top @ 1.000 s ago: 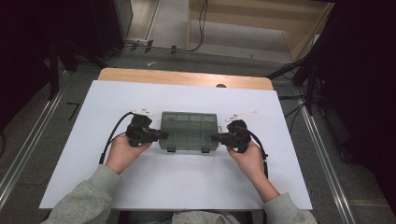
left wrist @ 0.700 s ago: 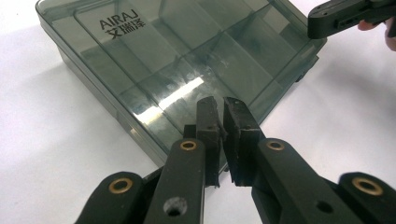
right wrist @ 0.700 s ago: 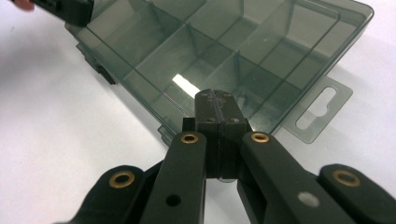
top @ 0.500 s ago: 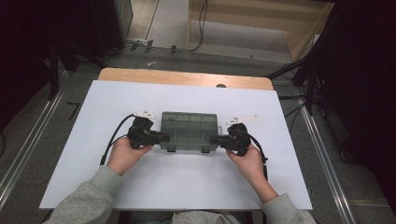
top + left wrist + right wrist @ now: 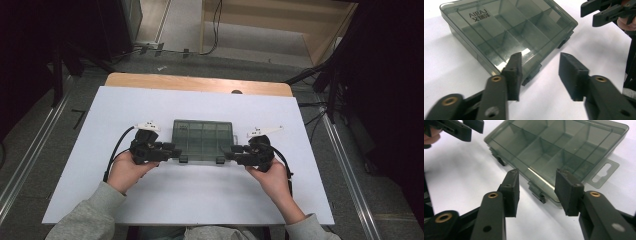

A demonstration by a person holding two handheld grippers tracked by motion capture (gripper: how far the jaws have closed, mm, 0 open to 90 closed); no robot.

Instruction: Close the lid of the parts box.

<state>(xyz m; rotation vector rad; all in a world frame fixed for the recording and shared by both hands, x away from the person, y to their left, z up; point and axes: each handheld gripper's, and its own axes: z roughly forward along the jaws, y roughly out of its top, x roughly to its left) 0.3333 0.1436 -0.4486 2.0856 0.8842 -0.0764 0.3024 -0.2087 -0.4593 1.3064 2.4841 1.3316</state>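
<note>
Smoky see-through compartment box point(image 5: 202, 140), lid shut, flat on white worktop point(image 5: 200, 200), set between left tongs point(image 5: 172, 151) and right tongs point(image 5: 231, 152). Two small dark latches point(image 5: 183, 159) on near edge, one just ahead of each pair of tongs. Both pairs of tongs just been opening, now spread about halfway with nothing between, pads clear of box. From left gripper view, left tongs point(image 5: 540, 72) aimed at near corner beside a latch point(image 5: 532, 75). From right gripper view, right tongs point(image 5: 536, 192) aimed at other latch point(image 5: 537, 192), with hang tab point(image 5: 602, 173) off to one side. Dividers visible inside, compartments seemingly empty. Probably light, rigid and hollow, smooth plastic apt to slip on worktop or crack if squeezed hard. Best held by thin side walls or near rim; latch tabs the likely pinch points for opening lid.
</note>
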